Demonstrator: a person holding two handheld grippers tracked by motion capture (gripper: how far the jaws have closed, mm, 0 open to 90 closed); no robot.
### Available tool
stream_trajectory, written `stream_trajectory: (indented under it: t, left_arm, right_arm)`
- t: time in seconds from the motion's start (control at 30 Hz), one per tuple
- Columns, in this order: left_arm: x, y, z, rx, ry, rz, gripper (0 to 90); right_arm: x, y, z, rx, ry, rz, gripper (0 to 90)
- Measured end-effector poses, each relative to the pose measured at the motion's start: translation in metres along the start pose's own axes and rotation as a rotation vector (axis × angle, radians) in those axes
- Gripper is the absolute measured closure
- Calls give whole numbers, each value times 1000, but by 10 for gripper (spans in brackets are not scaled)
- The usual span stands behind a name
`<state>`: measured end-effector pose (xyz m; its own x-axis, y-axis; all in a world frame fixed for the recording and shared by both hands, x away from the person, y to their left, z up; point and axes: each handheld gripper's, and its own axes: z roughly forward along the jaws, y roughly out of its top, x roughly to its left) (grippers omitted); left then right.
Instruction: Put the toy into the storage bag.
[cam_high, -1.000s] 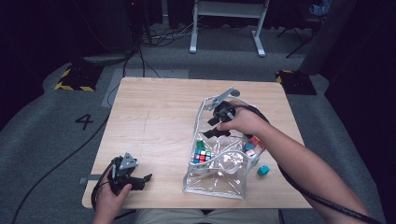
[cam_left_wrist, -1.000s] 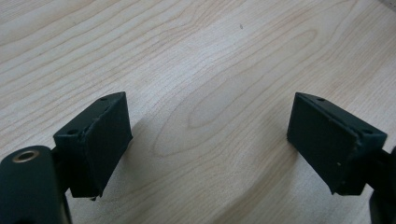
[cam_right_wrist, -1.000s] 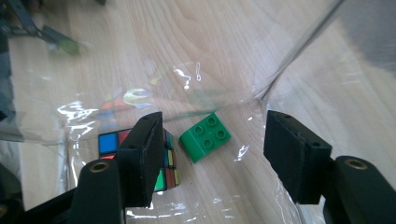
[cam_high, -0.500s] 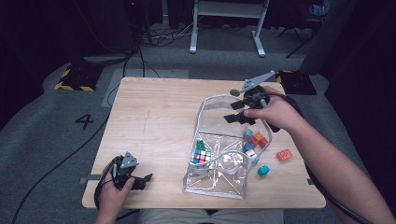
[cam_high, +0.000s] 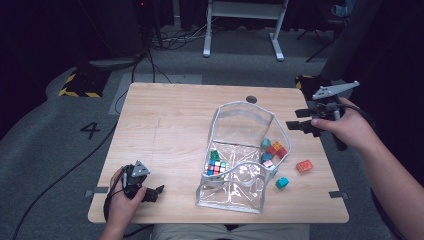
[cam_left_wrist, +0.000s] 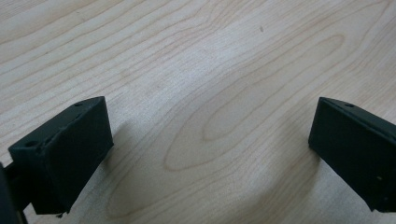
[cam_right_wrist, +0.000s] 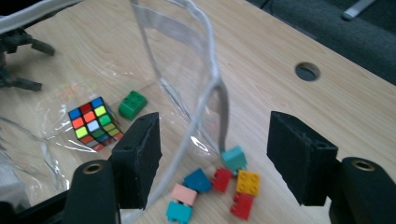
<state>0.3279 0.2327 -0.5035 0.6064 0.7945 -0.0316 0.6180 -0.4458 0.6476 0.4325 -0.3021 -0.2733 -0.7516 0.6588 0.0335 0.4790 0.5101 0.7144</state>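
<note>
High view: since a second ago the right gripper (cam_high: 301, 126) has lifted off the clear bag (cam_high: 240, 155) and drawn away to the table's right edge, its jaws opening wide and empty. The left gripper (cam_high: 154, 192) rests near-left, jaws just opened wide, the bag well to its right.

Right gripper view: the bag's rim (cam_right_wrist: 205, 84) stands between the spread jaws, beyond them, loose bricks (cam_right_wrist: 219, 184) beside it.

Bright, evenly lit table (cam_high: 175, 115) amid dark surroundings; soft shadows, slight blur, plastic glare.
</note>
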Motion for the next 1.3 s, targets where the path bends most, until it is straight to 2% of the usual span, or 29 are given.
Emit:
stream_trajectory:
  t: [0.17, 0.27, 0.37, 0.47, 0.77, 1.03, 1.3]
  left_arm:
    - [1, 2, 2, -6, 14, -10, 0]
    - [3, 3, 2, 0, 7, -2, 0]
    - [3, 3, 3, -5, 17, -12, 0]
    - [4, 4, 3, -3, 10, -6, 0]
    - [5, 5, 4, -7, 18, -5, 0]
    - [5, 5, 4, -7, 19, -6, 0]
    - [5, 5, 4, -9, 18, -4, 0]
  right_arm:
    - [-14, -25, -14, -5, -42, 51, 338]
    - [-21, -41, -12, 18, -61, 65, 332]
    - [-26, -58, -8, 25, -71, 92, 329]
    - [-30, -78, 3, 47, -98, 110, 326]
    - [-37, -132, 39, 84, -112, 185, 324]
    - [-43, -167, 58, 113, -122, 245, 320]
    - [-42, -188, 75, 150, -130, 252, 315]
